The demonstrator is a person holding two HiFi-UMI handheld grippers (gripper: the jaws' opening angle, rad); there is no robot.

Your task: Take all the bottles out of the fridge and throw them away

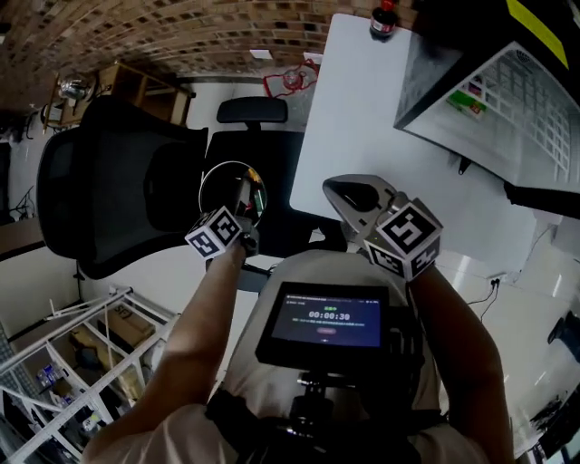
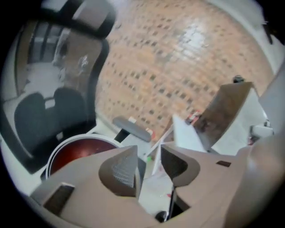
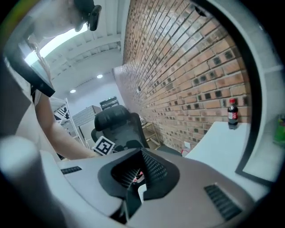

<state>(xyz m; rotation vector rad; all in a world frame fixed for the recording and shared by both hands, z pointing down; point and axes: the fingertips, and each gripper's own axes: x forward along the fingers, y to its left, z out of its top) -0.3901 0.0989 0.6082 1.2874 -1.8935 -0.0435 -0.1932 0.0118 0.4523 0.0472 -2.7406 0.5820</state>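
Note:
A dark cola bottle with a red cap [image 1: 382, 20] stands at the far end of the white table [image 1: 362, 109]; in the right gripper view the same bottle [image 3: 232, 113] stands against the brick wall. My left gripper [image 1: 246, 201] hovers over a round bin [image 1: 217, 186] with a dark red inside; its jaws [image 2: 149, 167] stand apart with nothing between them. Beside the table's near edge, my right gripper [image 1: 332, 188] has its ribbed pads [image 3: 153, 167] together and holds nothing. The fridge [image 1: 489, 100] at the upper right shows a wire shelf and a green-labelled item.
Two black office chairs [image 1: 118, 181] stand left of the table, close behind the bin [image 2: 75, 151]. A wire rack with boxes [image 1: 72, 362] fills the lower left. A brick wall [image 1: 181, 36] runs behind everything. A small screen [image 1: 328, 326] sits on my chest.

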